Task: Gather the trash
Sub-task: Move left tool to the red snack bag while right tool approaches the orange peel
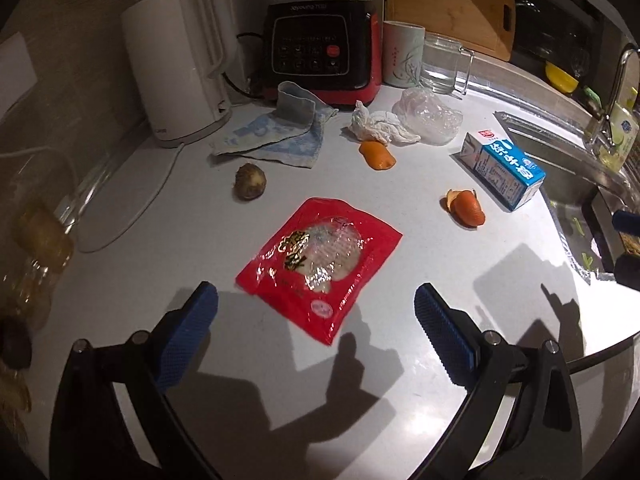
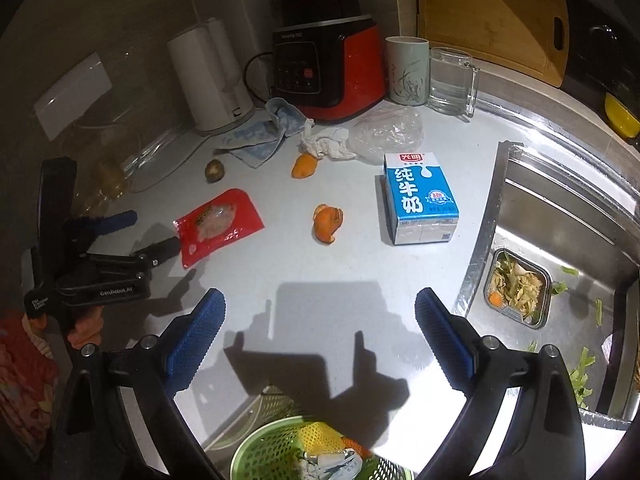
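I am holding my left gripper (image 1: 316,304) spread over the flat red plastic food wrapper (image 1: 320,260) lying mid-bench, nothing between its pads. My right gripper (image 2: 320,308) is hanging spread and empty above the green mesh basket (image 2: 272,452) at the white bench's (image 2: 360,264) near edge. Orange peel (image 2: 327,224), a blue milk carton (image 2: 420,200) and crumpled tissue (image 2: 328,142) are lying beyond, toward the steel sink (image 2: 560,208).

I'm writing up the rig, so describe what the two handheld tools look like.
Both tools, left and right, have black frames with silver pivot bolts and two blue, dimple-textured finger pads. The left tool's body bears white "GenRobot.AI" lettering. An orange patterned sleeve shows beside it.
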A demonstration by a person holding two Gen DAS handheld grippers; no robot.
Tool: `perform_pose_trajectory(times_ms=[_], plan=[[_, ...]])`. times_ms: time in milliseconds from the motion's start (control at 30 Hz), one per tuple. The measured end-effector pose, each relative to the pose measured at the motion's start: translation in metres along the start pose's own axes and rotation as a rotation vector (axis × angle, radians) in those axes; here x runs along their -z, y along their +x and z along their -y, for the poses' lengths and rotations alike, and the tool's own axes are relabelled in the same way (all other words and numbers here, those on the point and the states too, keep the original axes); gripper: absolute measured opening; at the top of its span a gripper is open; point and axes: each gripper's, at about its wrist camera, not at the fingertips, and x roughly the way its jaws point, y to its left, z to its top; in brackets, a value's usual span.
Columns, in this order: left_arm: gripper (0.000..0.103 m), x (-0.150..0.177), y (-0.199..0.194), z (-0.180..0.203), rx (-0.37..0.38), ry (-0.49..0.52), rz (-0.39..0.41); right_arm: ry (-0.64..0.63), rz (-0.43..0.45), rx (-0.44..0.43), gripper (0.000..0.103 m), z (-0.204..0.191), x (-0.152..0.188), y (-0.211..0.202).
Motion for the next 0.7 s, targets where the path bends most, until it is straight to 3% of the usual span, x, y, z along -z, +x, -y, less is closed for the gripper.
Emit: perform_pose_trajectory(times_ms=[233, 467, 567, 700], plan=[[0.094, -0.013, 0.055, -0.008, 0.069, 0.078, -0.027, 0.005, -0.042, 0.062, 0.095, -0.008, -0.028, 0.044], [0.094, -0.016, 0.078, -0.007, 0.111, 0.108, -0.038, 0.023, -0.079, 0.071, 0.095, -0.007, -0.042, 0.076], [0.089, -0.016, 0.081, -0.007, 0.131, 0.102, -0.043, 0.023, -0.094, 0.069, 0.095, -0.007, -0.043, 0.089], [0.068, -0.016, 0.080, -0.008, 0.162, 0.087, -0.046, 0.048, -0.108, 0.058, 0.095, -0.006, -0.044, 0.105]])
